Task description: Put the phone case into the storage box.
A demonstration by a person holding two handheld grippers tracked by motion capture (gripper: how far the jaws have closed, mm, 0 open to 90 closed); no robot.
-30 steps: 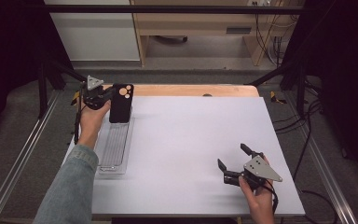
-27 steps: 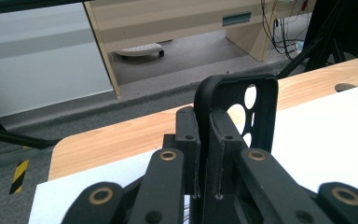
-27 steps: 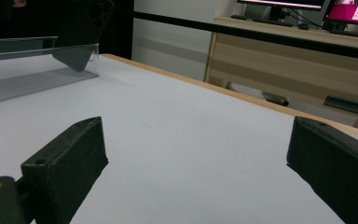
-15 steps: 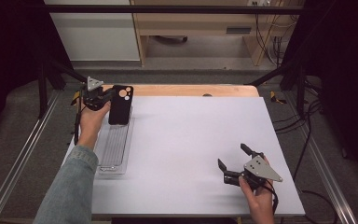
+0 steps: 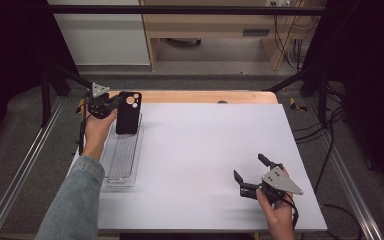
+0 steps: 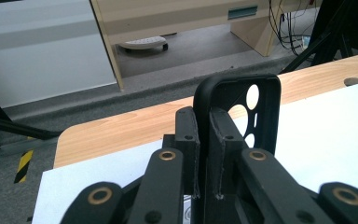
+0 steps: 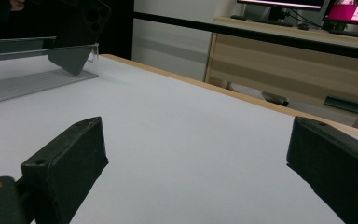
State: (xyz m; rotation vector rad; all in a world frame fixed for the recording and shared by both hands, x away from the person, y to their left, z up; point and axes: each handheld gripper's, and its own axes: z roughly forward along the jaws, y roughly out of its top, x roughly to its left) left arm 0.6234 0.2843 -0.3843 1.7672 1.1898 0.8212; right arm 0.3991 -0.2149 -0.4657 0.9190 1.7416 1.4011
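Note:
A black phone case (image 5: 129, 112) with round camera holes is held upright above the far end of a clear ridged tray (image 5: 122, 160) at the table's left side. My left gripper (image 5: 117, 103) is shut on the case's side wall. In the left gripper view the two jaws of this gripper (image 6: 204, 119) pinch the case (image 6: 272, 112) at its edge. My right gripper (image 5: 250, 166) rests low near the front right of the white mat, open with nothing between its fingers. In the right gripper view this gripper (image 7: 196, 140) faces the far-off case (image 7: 77, 32) and tray (image 7: 23, 79).
A white mat (image 5: 205, 140) covers most of the wooden table (image 5: 195, 96), whose bare strip runs along the far edge. Metal rails and black stands flank the table. Cables lie on the floor at the right.

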